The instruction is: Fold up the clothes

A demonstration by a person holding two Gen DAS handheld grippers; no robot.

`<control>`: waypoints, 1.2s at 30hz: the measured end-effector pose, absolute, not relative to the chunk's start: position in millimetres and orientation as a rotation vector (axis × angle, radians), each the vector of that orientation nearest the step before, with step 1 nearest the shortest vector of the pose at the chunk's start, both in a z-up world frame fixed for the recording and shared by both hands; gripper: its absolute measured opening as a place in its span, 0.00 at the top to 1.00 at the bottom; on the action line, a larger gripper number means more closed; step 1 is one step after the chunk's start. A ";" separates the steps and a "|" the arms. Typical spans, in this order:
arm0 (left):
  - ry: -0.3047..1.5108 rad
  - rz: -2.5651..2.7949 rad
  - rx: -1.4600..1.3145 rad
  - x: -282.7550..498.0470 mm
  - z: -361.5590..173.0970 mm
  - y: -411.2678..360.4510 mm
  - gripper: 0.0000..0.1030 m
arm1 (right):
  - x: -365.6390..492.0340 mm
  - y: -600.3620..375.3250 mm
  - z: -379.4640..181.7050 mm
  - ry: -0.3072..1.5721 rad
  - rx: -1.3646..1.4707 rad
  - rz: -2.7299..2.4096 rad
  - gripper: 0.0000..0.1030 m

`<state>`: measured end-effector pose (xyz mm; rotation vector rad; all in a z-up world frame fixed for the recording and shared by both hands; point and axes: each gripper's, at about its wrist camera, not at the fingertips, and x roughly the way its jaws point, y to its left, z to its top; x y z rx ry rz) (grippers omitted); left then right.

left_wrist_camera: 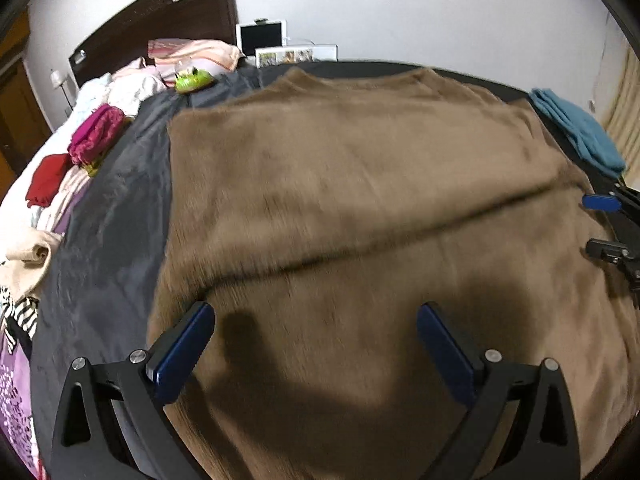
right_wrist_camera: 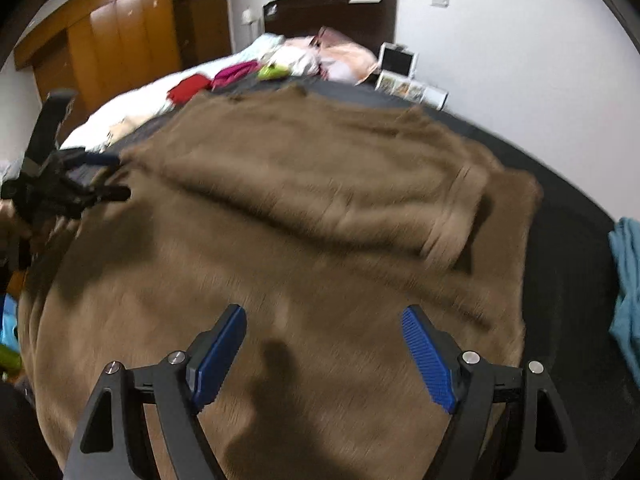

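A large brown fuzzy garment [left_wrist_camera: 360, 208] lies spread on the dark sheet [left_wrist_camera: 104, 216] of the bed, with one part folded over so a fold edge runs across its middle. My left gripper [left_wrist_camera: 316, 312] hovers open over the garment's near part, nothing between its blue pads. In the right wrist view the same brown garment [right_wrist_camera: 280, 240] fills the frame, and my right gripper [right_wrist_camera: 324, 314] hangs open above it, empty. The right gripper [left_wrist_camera: 600, 224] shows at the right edge of the left view; the left gripper [right_wrist_camera: 116, 176] shows at the left edge of the right view.
A teal folded cloth [left_wrist_camera: 576, 128] lies at the garment's right. Magenta [left_wrist_camera: 96, 136] and red [left_wrist_camera: 48, 178] clothes, a beige garment [left_wrist_camera: 28, 256] and pink bedding [left_wrist_camera: 188, 54] sit along the bed's left side, with a green toy [left_wrist_camera: 192, 80]. A dark headboard [left_wrist_camera: 168, 12] and wooden wardrobe [right_wrist_camera: 104, 32] stand behind.
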<state>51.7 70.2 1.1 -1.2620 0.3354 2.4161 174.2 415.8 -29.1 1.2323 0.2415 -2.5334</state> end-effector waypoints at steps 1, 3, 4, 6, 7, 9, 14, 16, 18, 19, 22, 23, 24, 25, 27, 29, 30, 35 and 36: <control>0.338 2.413 -1.269 54.4 -1.6 69.3 0.01 | 175.6 416.1 -31.5 0.244 1.237 -2.533 0.20; 0.344 2.406 -1.282 59.6 -7.1 67.6 0.01 | 178.3 416.6 -36.3 0.249 1.246 -2.532 0.19; 0.347 2.403 -1.289 62.3 -9.8 66.7 0.01 | 179.7 416.9 -38.7 0.252 1.251 -2.531 0.17; 0.337 2.403 -1.297 64.8 -12.1 64.2 0.01 | 182.5 417.4 -43.5 0.257 1.260 -2.530 0.14; 0.331 2.408 -1.295 65.7 -12.5 62.7 0.01 | 183.9 417.7 -45.9 0.259 1.264 -2.529 0.11; 0.325 2.417 -1.291 68.5 -12.6 61.0 0.01 | 186.7 418.2 -50.6 0.264 1.273 -2.527 0.08; 0.385 2.424 -1.262 87.9 -7.8 56.8 0.01 | 189.5 418.9 -54.4 0.261 1.280 -2.528 0.06; 0.411 2.425 -1.243 102.1 -5.1 50.6 0.01 | 188.8 418.4 -54.9 0.261 1.282 -2.529 0.06; 0.433 2.427 -1.210 120.2 -0.8 42.3 0.01 | 188.4 419.7 -55.6 0.258 1.285 -2.531 0.05; 0.438 2.425 -1.190 129.6 1.7 38.6 0.01 | 188.0 420.5 -55.8 0.257 1.287 -2.533 0.04; 0.458 2.414 -1.114 162.4 10.1 28.2 0.01 | 186.3 420.6 -56.1 0.257 1.294 -2.539 0.02; 0.474 2.410 -1.081 175.2 13.1 26.5 0.01 | 185.9 420.9 -56.3 0.256 1.296 -2.541 0.02; 0.490 2.408 -1.059 184.3 15.7 27.9 0.01 | 185.5 420.6 -56.3 0.256 1.297 -2.542 0.01; 0.512 2.400 -1.028 195.6 17.2 27.5 0.01 | 185.3 420.0 -56.2 0.256 1.297 -2.543 0.01; 0.546 2.367 -0.976 213.6 17.7 31.7 0.01 | 185.6 420.0 -56.1 0.258 1.297 -2.545 0.01; 0.578 2.321 -0.924 230.7 17.2 38.7 0.01 | 185.8 419.8 -56.1 0.261 1.298 -2.550 0.01; 0.596 2.289 -0.898 239.0 16.6 43.8 0.01 | 186.4 419.7 -55.6 0.265 1.298 -2.557 0.01; 0.750 2.097 -0.715 288.4 14.1 68.3 0.01 | 207.9 417.6 -44.3 0.326 1.238 -2.668 0.01; 0.768 2.066 -0.690 294.3 14.0 70.9 0.01 | 215.2 417.2 -40.6 0.327 1.209 -2.680 0.01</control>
